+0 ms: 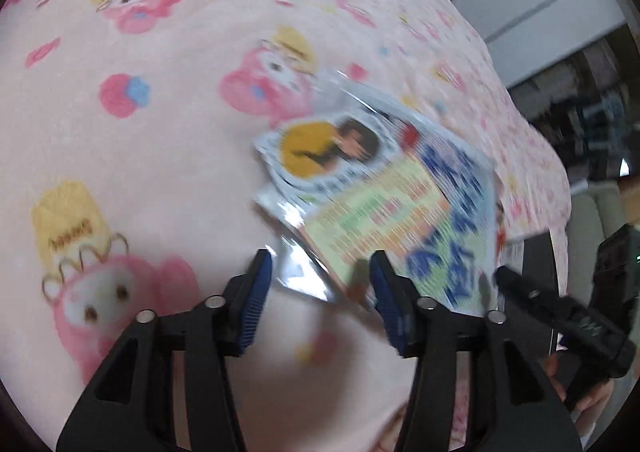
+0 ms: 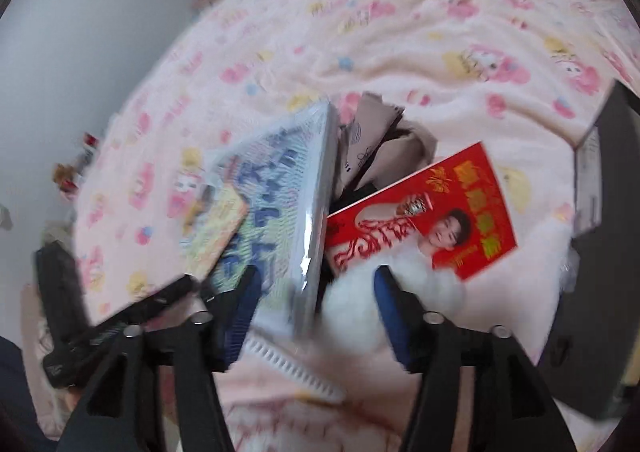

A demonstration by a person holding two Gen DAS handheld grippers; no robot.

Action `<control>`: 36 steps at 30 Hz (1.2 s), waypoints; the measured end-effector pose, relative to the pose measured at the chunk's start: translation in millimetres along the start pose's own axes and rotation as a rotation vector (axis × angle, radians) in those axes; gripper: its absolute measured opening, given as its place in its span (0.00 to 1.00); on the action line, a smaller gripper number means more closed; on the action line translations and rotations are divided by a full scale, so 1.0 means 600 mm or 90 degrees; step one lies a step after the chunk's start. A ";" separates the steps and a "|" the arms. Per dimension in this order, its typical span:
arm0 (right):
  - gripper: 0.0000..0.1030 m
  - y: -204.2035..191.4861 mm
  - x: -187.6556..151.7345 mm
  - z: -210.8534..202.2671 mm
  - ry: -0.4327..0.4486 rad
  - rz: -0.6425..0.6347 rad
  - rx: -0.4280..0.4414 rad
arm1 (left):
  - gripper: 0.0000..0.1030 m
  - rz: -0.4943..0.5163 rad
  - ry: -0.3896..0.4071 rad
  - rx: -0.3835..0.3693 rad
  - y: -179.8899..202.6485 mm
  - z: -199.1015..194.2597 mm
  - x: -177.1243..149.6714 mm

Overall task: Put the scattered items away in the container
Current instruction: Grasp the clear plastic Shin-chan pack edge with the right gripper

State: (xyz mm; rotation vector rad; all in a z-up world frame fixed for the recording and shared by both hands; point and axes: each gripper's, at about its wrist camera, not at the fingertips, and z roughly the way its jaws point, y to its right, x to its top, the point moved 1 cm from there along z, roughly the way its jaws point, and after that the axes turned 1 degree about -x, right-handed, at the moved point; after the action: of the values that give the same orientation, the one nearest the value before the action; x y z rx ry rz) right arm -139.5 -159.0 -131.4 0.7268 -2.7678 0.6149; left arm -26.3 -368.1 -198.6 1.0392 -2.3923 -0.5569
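In the left wrist view, the left gripper (image 1: pixel 320 284) is pointing down over a pink fleece blanket (image 1: pixel 140 140) printed with cartoon characters, its blue ribbed pads apart and pressing on nothing. A glossy blue-lettered packet (image 1: pixel 384 208), flat and wrapped in clear crinkly film, is lying tilted just ahead of the fingertips, one corner of the film reaching in between them. The other gripper's black body is showing at the right edge. Judging by this, the step in hand is the reach for the next scattered item, and the next move is calling for the pads to straddle the packet's thin edge before closing.

In the right wrist view, the right gripper (image 2: pixel 316 292) is likewise standing released, jaws spread with nothing clamped. The same blue packet is rising on edge beside its left pad, propped at a slant. A stiff red printed card (image 2: pixel 424 212) is lying flat on the blanket beyond the right pad, and something white and fluffy (image 2: pixel 400 288) is sitting between the fingers. Behind, a beige cardboard box (image 2: pixel 384 140) with its flaps open is probably the container, though blur is making that uncertain; slick film may be slippery to pinch.
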 end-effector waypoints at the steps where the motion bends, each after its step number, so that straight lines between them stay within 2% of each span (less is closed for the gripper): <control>1: 0.55 -0.004 0.007 0.020 -0.017 -0.010 -0.013 | 0.56 -0.011 -0.001 0.004 -0.009 0.009 0.005; 2: 0.55 -0.009 0.014 0.035 -0.024 -0.019 -0.014 | 0.58 -0.024 -0.006 -0.002 -0.019 0.020 0.010; 4: 0.28 -0.018 0.023 0.055 -0.042 -0.024 0.028 | 0.58 -0.055 -0.029 -0.034 -0.030 0.036 0.017; 6: 0.26 -0.031 0.024 0.056 -0.039 -0.039 0.022 | 0.59 -0.052 -0.045 -0.069 -0.021 0.038 0.016; 8: 0.23 -0.042 0.020 0.038 -0.016 -0.055 0.031 | 0.59 -0.024 -0.044 -0.062 -0.001 0.032 0.011; 12: 0.19 -0.044 0.004 -0.033 0.052 -0.051 0.037 | 0.59 0.022 -0.065 -0.105 0.045 0.016 -0.002; 13: 0.18 -0.044 -0.004 -0.051 0.068 -0.053 0.034 | 0.58 0.036 -0.066 -0.103 0.057 0.012 -0.005; 17: 0.17 -0.029 -0.043 -0.111 0.108 -0.030 0.032 | 0.58 0.101 0.000 -0.036 0.105 -0.026 -0.017; 19: 0.17 -0.012 -0.058 -0.125 0.120 -0.009 0.024 | 0.58 0.132 0.005 -0.061 0.126 -0.041 -0.024; 21: 0.17 -0.002 -0.067 -0.132 0.134 0.008 0.024 | 0.58 0.167 -0.027 -0.101 0.155 -0.032 -0.030; 24: 0.17 0.010 -0.080 -0.150 0.162 0.031 0.027 | 0.58 0.185 -0.092 -0.091 0.154 -0.008 -0.055; 26: 0.17 0.016 -0.090 -0.156 0.177 0.051 0.024 | 0.58 0.153 -0.145 -0.106 0.139 0.009 -0.065; 28: 0.17 0.027 -0.099 -0.149 0.168 0.073 0.017 | 0.58 0.102 -0.187 -0.122 0.115 0.018 -0.075; 31: 0.17 0.039 -0.099 -0.132 0.156 0.080 -0.019 | 0.57 0.092 -0.207 -0.105 0.101 0.025 -0.094; 34: 0.16 0.048 -0.075 -0.105 0.151 0.056 -0.076 | 0.57 0.075 -0.234 -0.142 0.104 0.037 -0.103; 36: 0.16 0.051 -0.064 -0.090 0.138 0.049 -0.080 | 0.54 0.078 -0.237 -0.139 0.108 0.045 -0.101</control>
State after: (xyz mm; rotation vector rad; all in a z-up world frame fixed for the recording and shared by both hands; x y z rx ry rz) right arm -117.0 -94.3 -105.6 0.4984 -2.6150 0.4967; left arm -41.5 -276.7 -201.4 0.7399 -2.6121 -1.0157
